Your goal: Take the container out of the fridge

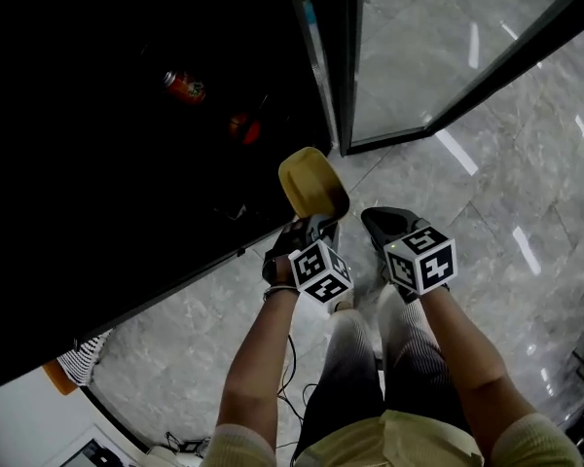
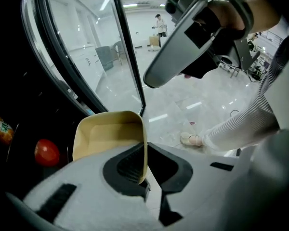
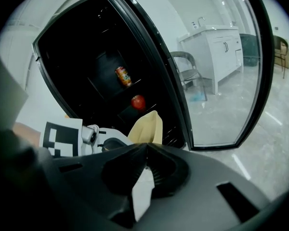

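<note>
A beige, shallow container (image 1: pixel 311 181) hangs just outside the dark open fridge (image 1: pixel 127 115), tilted on its side. My left gripper (image 1: pixel 316 222) is shut on its rim. In the left gripper view the container's wall (image 2: pixel 106 134) stands edge-on between the two black pads of the left gripper (image 2: pixel 145 163). My right gripper (image 1: pixel 380 220) sits beside it to the right, apart from the container. Its jaws meet at the tips in the right gripper view, with nothing between them (image 3: pixel 145 147). The container (image 3: pixel 147 126) shows just past them there.
Inside the fridge lie a drink can (image 1: pixel 185 87) and a red round fruit (image 1: pixel 243 127), both also in the right gripper view, the can (image 3: pixel 123 76) above the fruit (image 3: pixel 138 101). The glass door (image 1: pixel 419 47) stands open at the right. Marble floor lies below, and a cable (image 1: pixel 287 377).
</note>
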A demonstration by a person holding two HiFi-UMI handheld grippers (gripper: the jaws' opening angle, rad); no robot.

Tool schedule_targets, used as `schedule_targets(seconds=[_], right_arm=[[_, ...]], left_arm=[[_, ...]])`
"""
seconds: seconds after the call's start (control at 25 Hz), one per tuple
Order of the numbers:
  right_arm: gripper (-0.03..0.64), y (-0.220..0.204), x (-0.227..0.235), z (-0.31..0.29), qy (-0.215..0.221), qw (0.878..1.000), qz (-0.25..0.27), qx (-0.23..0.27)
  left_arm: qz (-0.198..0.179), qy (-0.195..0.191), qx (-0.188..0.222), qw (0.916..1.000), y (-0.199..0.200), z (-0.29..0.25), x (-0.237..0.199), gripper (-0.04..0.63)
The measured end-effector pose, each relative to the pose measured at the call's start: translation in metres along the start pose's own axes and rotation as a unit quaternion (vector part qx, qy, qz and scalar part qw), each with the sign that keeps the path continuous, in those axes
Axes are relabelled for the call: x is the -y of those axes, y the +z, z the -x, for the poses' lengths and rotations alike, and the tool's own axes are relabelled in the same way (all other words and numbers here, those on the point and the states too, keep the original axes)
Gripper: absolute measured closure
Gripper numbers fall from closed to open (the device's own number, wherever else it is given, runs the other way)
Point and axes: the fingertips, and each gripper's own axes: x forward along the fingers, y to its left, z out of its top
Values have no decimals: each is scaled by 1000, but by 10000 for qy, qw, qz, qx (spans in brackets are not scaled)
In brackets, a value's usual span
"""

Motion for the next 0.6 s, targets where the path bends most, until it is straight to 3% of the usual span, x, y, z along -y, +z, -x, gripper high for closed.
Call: schedule_targets(seconds=[0.6], right_arm=[[588, 35, -41, 76, 53, 9997, 110, 188]], left_arm=[[86, -75, 154, 9998, 29, 96, 19, 563]])
